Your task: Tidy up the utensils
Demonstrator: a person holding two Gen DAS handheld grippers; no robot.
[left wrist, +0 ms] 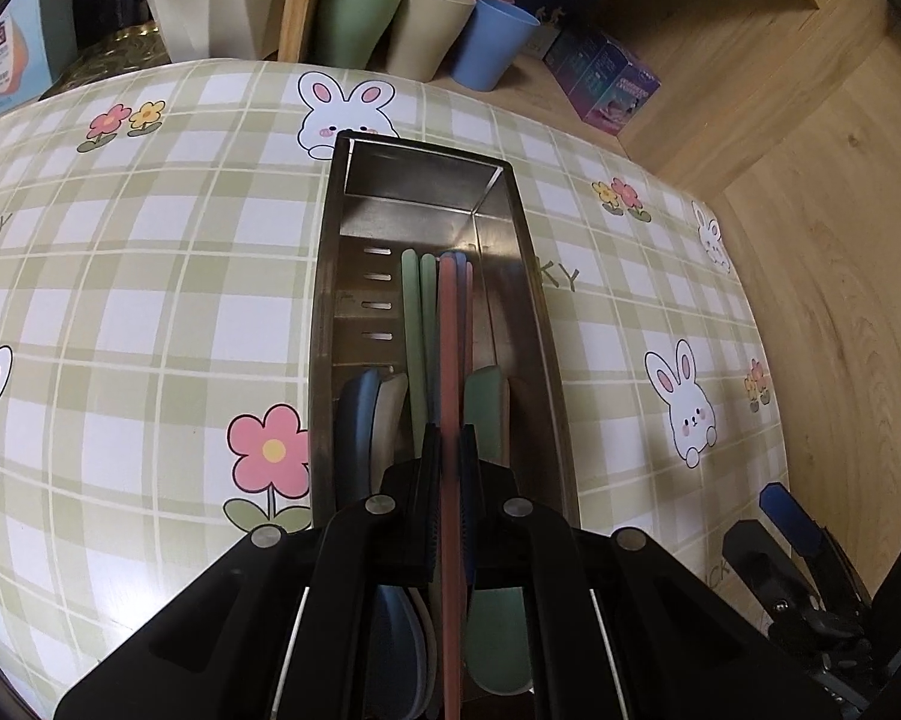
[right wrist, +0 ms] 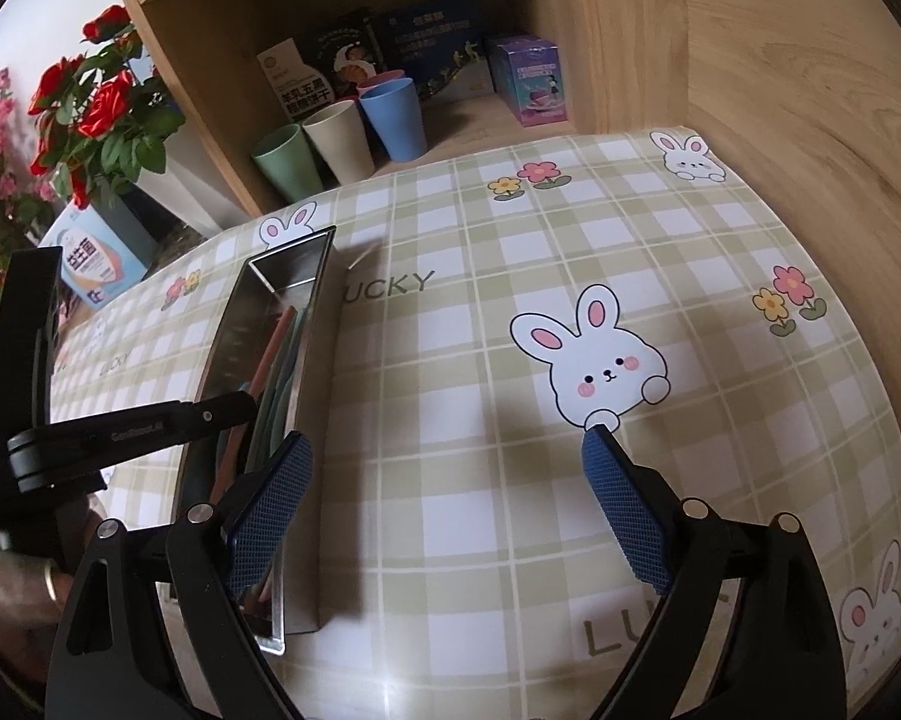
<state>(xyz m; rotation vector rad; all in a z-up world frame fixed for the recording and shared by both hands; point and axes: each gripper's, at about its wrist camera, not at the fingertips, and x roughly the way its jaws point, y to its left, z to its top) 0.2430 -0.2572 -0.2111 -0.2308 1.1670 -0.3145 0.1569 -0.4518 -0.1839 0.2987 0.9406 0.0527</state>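
Table cover: we see a green plaid cloth (right wrist: 450, 468) printed with rabbits and flowers.
Furniture: we find a wooden shelf (right wrist: 618, 30) behind it.
Left: red artificial flowers (right wrist: 99, 102).

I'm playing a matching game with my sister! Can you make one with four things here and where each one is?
Things:
1 pink chopstick
2 blue cup
3 red flowers
4 metal tray

Places:
A on the checked cloth
B on the wooden shelf
C between the left gripper fingers
D left of the shelf

Pairs: 1-C, 2-B, 3-D, 4-A
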